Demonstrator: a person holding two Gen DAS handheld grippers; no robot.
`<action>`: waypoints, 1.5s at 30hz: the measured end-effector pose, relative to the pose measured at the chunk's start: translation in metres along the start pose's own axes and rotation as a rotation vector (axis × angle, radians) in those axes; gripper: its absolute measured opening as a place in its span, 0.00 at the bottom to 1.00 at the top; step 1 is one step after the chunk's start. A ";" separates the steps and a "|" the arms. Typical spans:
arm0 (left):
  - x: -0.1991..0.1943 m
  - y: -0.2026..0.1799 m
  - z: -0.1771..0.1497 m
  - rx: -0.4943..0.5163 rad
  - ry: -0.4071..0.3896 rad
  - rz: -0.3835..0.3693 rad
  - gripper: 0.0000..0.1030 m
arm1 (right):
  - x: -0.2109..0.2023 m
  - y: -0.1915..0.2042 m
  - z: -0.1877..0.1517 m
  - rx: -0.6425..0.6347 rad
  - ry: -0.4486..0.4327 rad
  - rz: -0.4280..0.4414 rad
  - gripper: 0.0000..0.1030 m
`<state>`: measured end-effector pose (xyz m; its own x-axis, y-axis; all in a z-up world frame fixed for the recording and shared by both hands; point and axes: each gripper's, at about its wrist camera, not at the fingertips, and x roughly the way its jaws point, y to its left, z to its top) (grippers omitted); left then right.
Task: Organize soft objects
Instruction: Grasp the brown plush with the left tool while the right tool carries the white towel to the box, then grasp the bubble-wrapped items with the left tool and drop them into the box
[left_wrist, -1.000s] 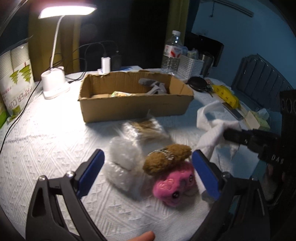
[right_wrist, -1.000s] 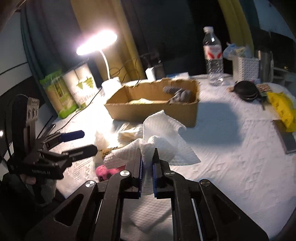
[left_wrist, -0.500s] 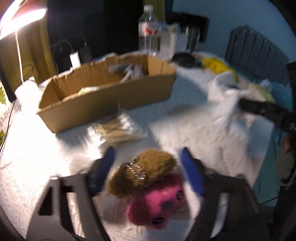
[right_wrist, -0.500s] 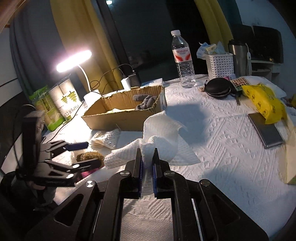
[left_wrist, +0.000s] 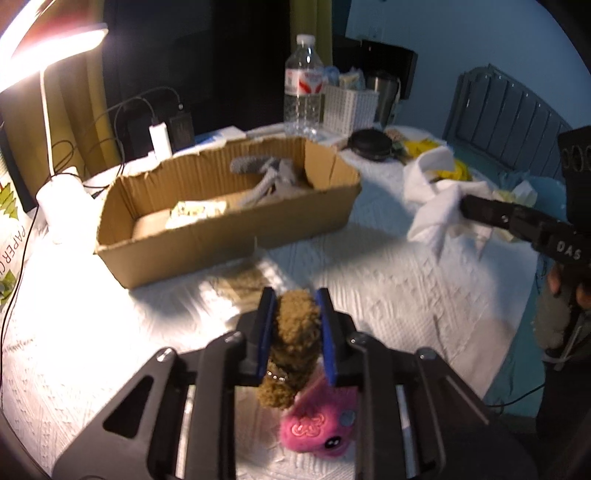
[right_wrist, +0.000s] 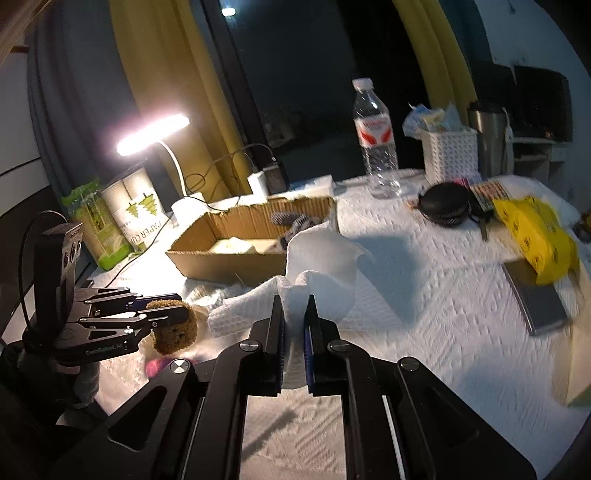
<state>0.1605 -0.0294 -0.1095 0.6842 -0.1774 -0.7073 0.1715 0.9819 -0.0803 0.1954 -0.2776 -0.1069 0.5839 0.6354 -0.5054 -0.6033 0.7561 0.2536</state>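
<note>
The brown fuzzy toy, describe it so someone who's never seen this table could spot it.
Start at the cardboard box mid-table, then come toward the near edge. The brown fuzzy toy is clamped in the left gripper; it is curly and tan, unlike the smooth pink plush below it.

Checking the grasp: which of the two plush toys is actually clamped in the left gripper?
The brown fuzzy plush, squeezed between the left gripper fingers. The pink plush hangs below it, outside the fingers, apparently linked by a bead chain.
</note>
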 end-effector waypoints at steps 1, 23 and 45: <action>-0.003 0.002 0.002 -0.007 -0.011 -0.007 0.21 | 0.001 0.002 0.003 -0.005 -0.004 0.000 0.09; -0.051 0.100 0.079 -0.122 -0.283 -0.007 0.19 | 0.045 0.052 0.091 -0.149 -0.097 0.040 0.09; -0.021 0.137 0.062 -0.200 -0.243 -0.010 0.86 | 0.097 0.061 0.081 -0.148 0.037 -0.063 0.43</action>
<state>0.2138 0.1052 -0.0618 0.8365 -0.1743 -0.5194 0.0528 0.9693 -0.2402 0.2593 -0.1574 -0.0738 0.6047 0.5791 -0.5468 -0.6411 0.7613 0.0972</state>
